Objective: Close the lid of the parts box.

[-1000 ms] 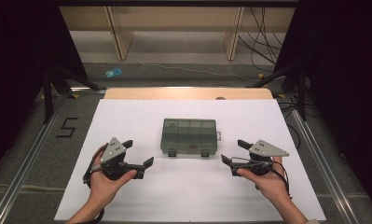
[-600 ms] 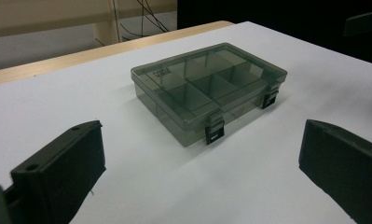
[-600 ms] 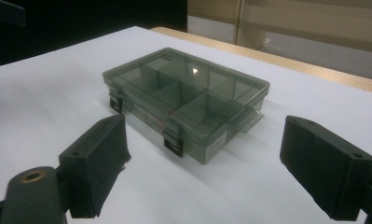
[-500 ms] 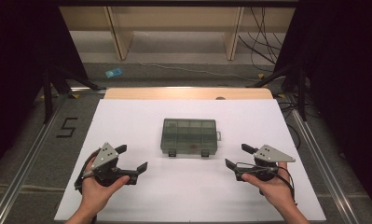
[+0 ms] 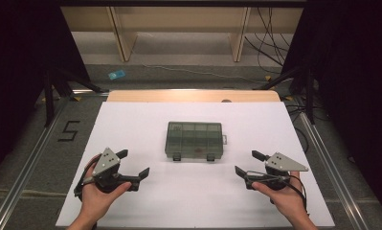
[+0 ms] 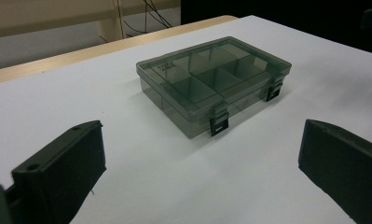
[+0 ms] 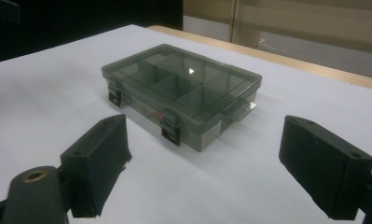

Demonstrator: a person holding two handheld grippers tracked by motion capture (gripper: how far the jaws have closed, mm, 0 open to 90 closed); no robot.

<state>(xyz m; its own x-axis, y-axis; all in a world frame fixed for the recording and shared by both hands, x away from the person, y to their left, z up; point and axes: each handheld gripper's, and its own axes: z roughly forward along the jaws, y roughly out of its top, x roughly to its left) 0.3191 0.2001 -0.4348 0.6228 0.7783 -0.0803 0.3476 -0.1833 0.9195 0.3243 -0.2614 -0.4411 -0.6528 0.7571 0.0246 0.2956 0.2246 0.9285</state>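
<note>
Though its smoky lid blurs whatever sits inside, the compartment box (image 5: 195, 140) lies shut mid-table, between and beyond the left gripper (image 5: 132, 163) and right gripper (image 5: 247, 163), both spread wide, touching nothing.

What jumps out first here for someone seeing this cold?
A smoky translucent compartment box sits shut at the middle of the white table, its two dark latches facing the person. On either side of it, apart from it, the left hand-held gripper and right hand-held gripper are held with jaws spread wide, both aimed at the box.
</note>
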